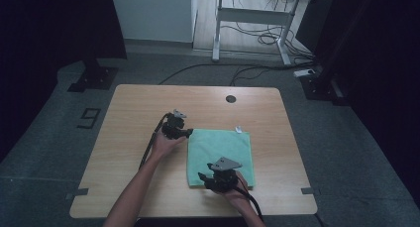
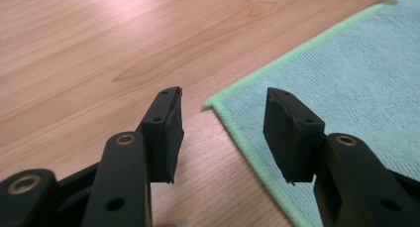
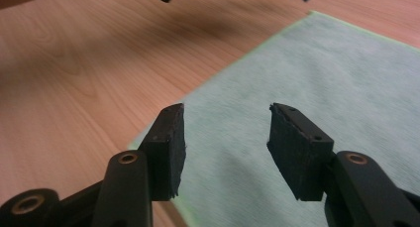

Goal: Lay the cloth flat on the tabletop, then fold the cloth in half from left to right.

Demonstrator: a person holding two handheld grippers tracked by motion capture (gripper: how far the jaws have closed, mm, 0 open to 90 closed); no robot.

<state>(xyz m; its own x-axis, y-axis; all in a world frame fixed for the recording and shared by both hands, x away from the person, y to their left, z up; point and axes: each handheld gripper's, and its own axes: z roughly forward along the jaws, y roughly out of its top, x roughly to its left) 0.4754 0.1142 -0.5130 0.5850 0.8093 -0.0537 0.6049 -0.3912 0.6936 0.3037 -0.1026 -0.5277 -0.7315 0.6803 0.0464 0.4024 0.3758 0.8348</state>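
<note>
The left tongs [image 1: 189, 133] hung released at the cloth's [image 1: 220, 150] upper-left corner, at frame centre on the desk [image 1: 133, 103]; the right tongs [image 1: 202, 177], also released with nothing between them, hovered over its lower-left corner. To do this well, each should probably pinch just inside the green hem, both closing together. One cloth, two tongs, one desk.

Both the left gripper [image 1: 187, 133] and the right gripper [image 1: 203, 179] are black, with brass-ringed screw holes, grey three-cornered top plates and trailing black cables.
</note>
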